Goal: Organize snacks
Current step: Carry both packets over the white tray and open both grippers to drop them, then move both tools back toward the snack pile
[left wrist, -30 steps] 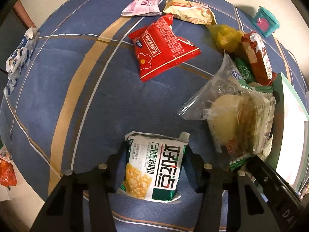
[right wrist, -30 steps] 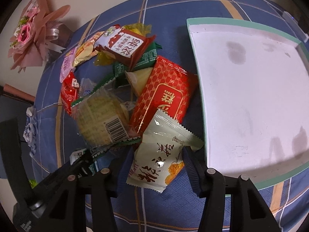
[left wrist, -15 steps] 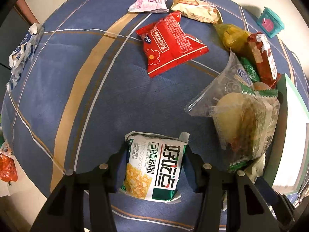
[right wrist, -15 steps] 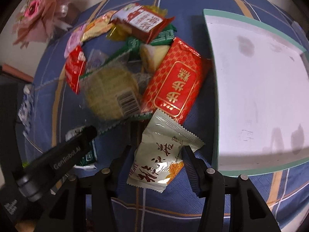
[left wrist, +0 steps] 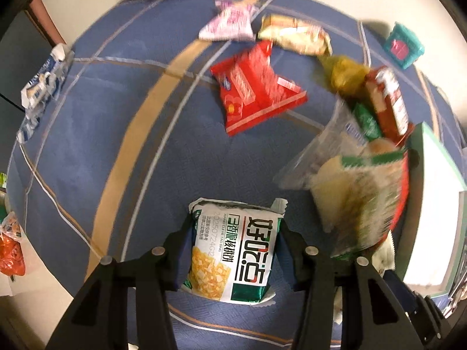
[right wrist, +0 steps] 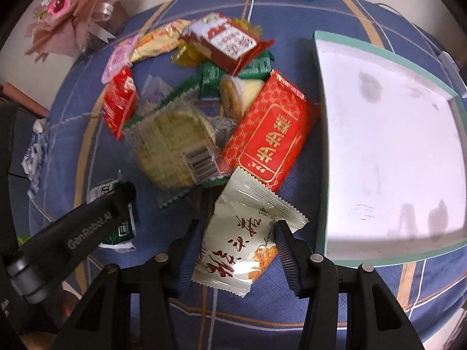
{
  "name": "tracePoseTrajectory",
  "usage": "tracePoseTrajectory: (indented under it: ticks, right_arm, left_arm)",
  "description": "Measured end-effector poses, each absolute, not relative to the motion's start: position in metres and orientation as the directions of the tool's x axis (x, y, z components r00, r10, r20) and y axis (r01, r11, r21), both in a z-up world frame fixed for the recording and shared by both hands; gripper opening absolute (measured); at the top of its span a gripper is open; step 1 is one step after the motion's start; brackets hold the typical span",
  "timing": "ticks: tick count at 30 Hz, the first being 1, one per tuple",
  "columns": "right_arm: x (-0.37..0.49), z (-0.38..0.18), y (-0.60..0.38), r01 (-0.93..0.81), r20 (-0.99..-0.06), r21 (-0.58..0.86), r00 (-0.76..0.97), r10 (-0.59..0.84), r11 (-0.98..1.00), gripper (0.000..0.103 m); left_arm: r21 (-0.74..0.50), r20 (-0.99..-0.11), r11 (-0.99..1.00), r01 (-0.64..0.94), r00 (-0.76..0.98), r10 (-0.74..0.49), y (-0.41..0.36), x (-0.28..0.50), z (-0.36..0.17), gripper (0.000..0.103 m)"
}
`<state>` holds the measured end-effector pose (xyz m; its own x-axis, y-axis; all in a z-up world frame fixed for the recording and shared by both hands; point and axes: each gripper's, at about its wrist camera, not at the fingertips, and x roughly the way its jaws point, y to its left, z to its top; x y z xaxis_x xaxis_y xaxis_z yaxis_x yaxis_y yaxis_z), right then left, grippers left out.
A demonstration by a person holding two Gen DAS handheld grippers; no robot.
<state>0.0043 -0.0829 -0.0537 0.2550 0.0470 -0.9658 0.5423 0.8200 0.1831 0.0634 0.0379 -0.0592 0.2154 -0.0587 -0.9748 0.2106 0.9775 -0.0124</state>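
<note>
I have both hands loaded, so I read this as the carry step: two snacks picked, neither yet put away. My left gripper (left wrist: pixel 233 250) is clamped on the white-and-green corn packet (left wrist: pixel 233 253), pads pressed into its two long sides, and the packet hangs at six o'clock in the left wrist view over the blue plaid cloth (left wrist: pixel 116 145); that view is smeared, so I won't swear how far it sits above the cloth. At one o'clock from it lies the red sachet (left wrist: pixel 256 87), and at three o'clock the heap of loose snacks, topped by the clear-wrapped round cake (right wrist: pixel 175 148). Moving right, my right gripper (right wrist: pixel 230 250) is clenched on the cream packet with red characters (right wrist: pixel 242 239), one pad on each side edge, its top corner pointing to twelve o'clock toward the big red packet with gold print (right wrist: pixel 271 134). At two o'clock from that grip sits the white tray with the teal rim (right wrist: pixel 318 145), empty as far as I can see, its near corner just beside the cream packet. My judgement is that the next move is to swing the right hand toward three o'clock, clear the rim, and let go flat on the tray floor; the left must then cross over the heap without dragging it, so I would lift first and keep the two tools from colliding.
</note>
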Motion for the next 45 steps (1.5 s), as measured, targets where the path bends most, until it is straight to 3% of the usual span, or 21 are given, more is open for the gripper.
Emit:
tracePoseTrajectory:
  ticks: [9, 15, 23, 36, 38, 41, 45]
  right_arm:
    - [-0.010, -0.012, -0.093, 0.551, -0.937, 0.214, 0.349, 0.011, 0.806, 0.053]
    - [-0.037, 0.000, -0.147, 0.676, -0.941, 0.170, 0.327, -0.085, 0.717, 0.053]
    - [-0.091, -0.002, -0.229, 0.846, -0.953, 0.106, 0.237, -0.190, 0.522, 0.054]
    - [-0.107, -0.011, -0.296, 0.885, -0.938, 0.088, 0.229, -0.261, 0.458, 0.054]
    - [-0.107, -0.012, -0.302, 0.886, -0.934, 0.090, 0.234, -0.271, 0.456, 0.054]
    - [-0.106, -0.010, -0.305, 0.893, -0.930, 0.072, 0.221, -0.293, 0.443, 0.056]
    - [-0.105, -0.011, -0.304, 0.896, -0.939, 0.064, 0.204, -0.277, 0.439, 0.066]
  left_arm:
    - [-0.052, -0.926, 0.977, 0.206, 0.357, -0.125, 0.038, 0.057, -0.005, 0.052]
    - [-0.059, -0.915, 0.954, 0.293, 0.366, -0.169, 0.010, 0.039, 0.001, 0.052]
    - [-0.067, -0.911, 0.869, 0.490, 0.326, -0.253, -0.078, 0.005, 0.005, 0.052]
    - [-0.037, -0.906, 0.746, 0.665, 0.293, -0.306, -0.206, -0.003, -0.018, 0.052]
    - [-0.042, -0.902, 0.743, 0.668, 0.294, -0.315, -0.213, 0.000, -0.020, 0.056]
    - [-0.052, -0.905, 0.755, 0.654, 0.289, -0.313, -0.215, 0.007, -0.022, 0.072]
    - [-0.048, -0.914, 0.777, 0.628, 0.285, -0.288, -0.205, 0.013, -0.018, 0.076]
